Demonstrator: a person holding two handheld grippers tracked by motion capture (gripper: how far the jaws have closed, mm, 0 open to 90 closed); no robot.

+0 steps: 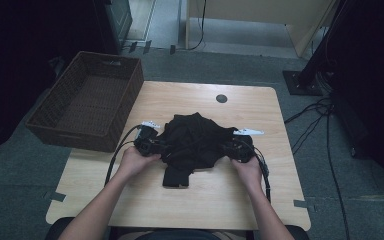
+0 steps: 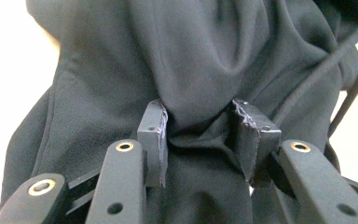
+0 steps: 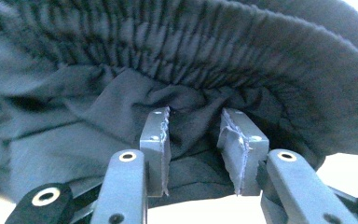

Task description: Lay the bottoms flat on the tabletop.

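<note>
A light wooden table [image 1: 200,195] carries a crumpled black fabric garment [image 1: 192,142] at its centre, and a dark brown wicker basket [image 1: 55,130] overhanging its left edge.

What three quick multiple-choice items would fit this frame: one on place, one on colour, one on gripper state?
1. Where is the wicker basket?
A. off the table's far left corner
B. at the table's right edge
C. on the garment

2. What colour is the garment?
A. white
B. red
C. black

3. What is the left gripper doing?
A. hanging apart from the garment
B. pinching a fold of the garment
C. holding the basket

Answers: 1 A, the high view shows it beside that corner. 2 C, dark in every view. 3 B, cloth bunches between its jaws.
</note>
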